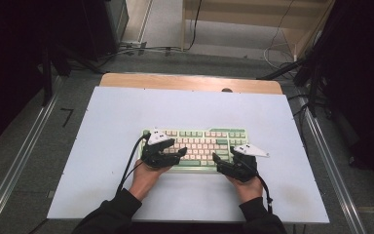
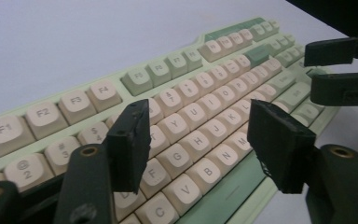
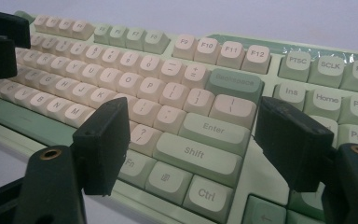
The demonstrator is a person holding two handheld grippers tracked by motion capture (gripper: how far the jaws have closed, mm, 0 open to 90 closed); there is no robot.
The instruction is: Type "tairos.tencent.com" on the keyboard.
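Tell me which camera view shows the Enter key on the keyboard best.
The right gripper view: the Enter key sits close and its label reads clearly. The left gripper view shows that end of the keyboard far off, labels unreadable. The high view shows the whole keyboard small, with single keys indistinct.

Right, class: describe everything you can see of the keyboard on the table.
The keyboard is a compact one with a pale green, plastic-looking case. Its keycaps are cream, with green ones for Backspace, Enter, Shift and the space bar. It lies flat on the white table, near the person's edge and parallel to it. The left gripper and right gripper hover at its front corners, fingers apart over the keys, holding nothing.
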